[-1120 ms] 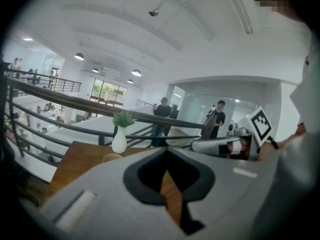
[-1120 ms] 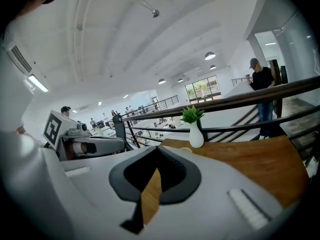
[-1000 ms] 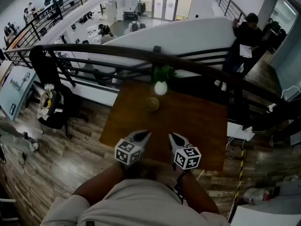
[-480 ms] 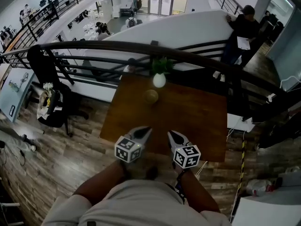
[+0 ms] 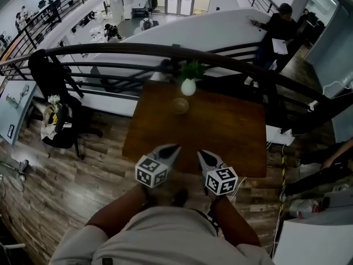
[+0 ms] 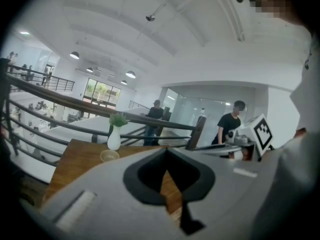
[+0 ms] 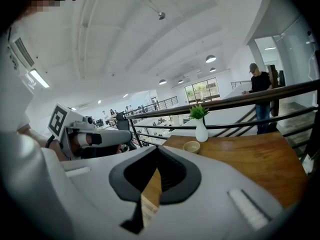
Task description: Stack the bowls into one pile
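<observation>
Since a second ago the table (image 5: pixel 231 131) and everything on it has slid up the head view. My two claws now reach over only its near edge, where before they reached further in. The person (image 5: pixel 278 29) at the upper right has also shifted along the white wall, and someone's arm and legs have come in at the right edge.

The left claw (image 5: pixel 174 148) is clenched with nothing in it. In its own view the jaw tips meet, and only table wood shows through the gap behind them. The right claw (image 5: pixel 202 155) is the same, pinched together and empty. They sit side by side at lower centre, close but apart, both aimed at the far end of the table.

The bowl (image 5: pixel 180 105) is near the far edge, left of the middle, well away from both claws. It's too small for me to tell whether it's one bowl or a nested pile. Just behind it stands a white vase (image 5: pixel 188 86) with a green sprig, and the dark railing (image 5: pixel 110 51) curves right past that. At the left of the frame a black chair (image 5: pixel 60 120) is parked on the wood floor.
</observation>
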The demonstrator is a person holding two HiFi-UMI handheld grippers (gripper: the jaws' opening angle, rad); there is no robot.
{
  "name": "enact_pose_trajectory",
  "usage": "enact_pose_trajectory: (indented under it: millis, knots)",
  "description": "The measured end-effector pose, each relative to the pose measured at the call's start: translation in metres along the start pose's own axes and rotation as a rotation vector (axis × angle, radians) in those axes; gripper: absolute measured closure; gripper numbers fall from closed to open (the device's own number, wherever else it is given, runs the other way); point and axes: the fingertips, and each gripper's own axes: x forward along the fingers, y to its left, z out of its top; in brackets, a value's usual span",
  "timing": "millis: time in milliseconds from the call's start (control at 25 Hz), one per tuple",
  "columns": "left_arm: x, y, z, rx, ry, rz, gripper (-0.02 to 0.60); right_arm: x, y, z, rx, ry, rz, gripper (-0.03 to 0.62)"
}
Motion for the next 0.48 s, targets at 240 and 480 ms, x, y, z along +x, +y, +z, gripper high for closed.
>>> enact_pose_trajectory:
  millis: [240, 480]
  knots:
    - [-0.066, 0.003, -0.001, 0.023, -0.017, -0.037, 0.577, -0.001, 0.056, -0.003, -0.028, 0.004, 0.008, 0.586]
    - [-0.136, 0.013, -0.012, 0.015, -0.016, -0.064, 0.577, 0.003, 0.127, -0.018, -0.024, 0.012, 0.021, 0.586]
